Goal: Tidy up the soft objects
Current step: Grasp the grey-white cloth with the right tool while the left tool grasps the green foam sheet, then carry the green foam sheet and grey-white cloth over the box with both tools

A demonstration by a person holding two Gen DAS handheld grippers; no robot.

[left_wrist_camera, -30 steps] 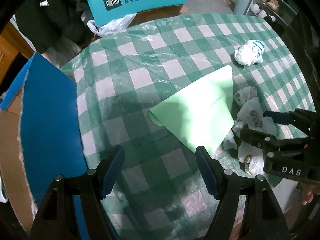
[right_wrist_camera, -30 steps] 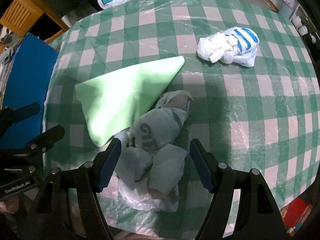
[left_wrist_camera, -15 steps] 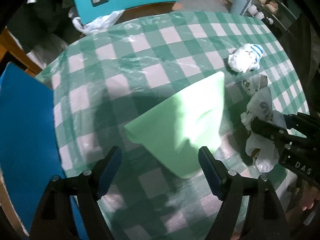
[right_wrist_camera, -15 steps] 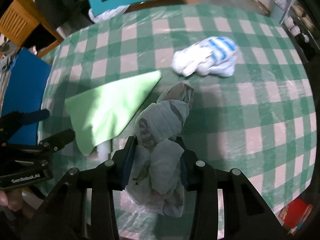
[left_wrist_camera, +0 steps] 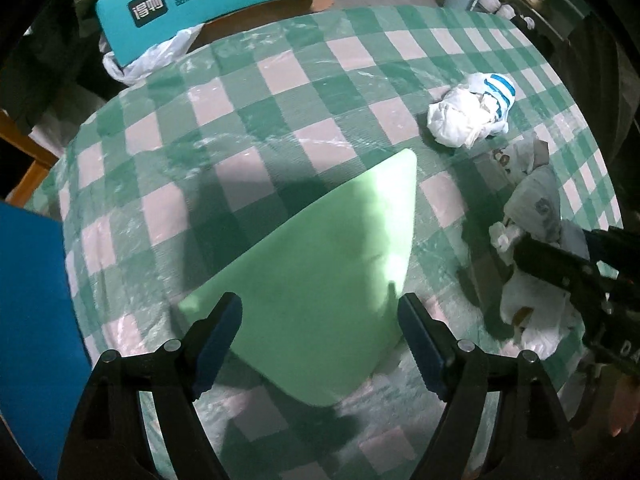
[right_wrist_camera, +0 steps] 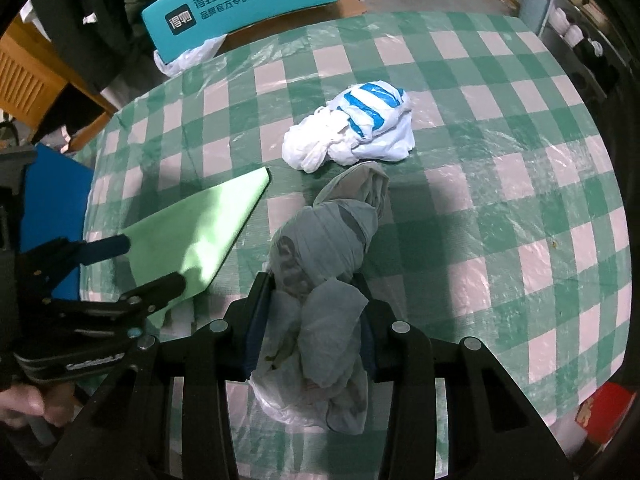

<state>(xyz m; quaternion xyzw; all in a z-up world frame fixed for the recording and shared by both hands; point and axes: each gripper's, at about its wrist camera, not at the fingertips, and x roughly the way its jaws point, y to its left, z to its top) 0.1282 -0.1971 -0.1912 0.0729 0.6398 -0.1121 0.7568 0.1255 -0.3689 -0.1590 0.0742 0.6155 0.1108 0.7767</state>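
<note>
Right gripper has just been closing and is now clamped on the near end of the grey crumpled bag; the pads press it from both sides. The bag's long axis runs away from you toward the far side of the bench, far end close to the white-and-blue bag.

Left gripper has just been opening; it stands wide, pointing down over the green cloth, nothing pinched. The cloth is a flat wedge: wide end between your left jaws, tip pointing far-right. Left hand is the nearer one for it; drop straight onto the wide near edge, I'd say.
</note>
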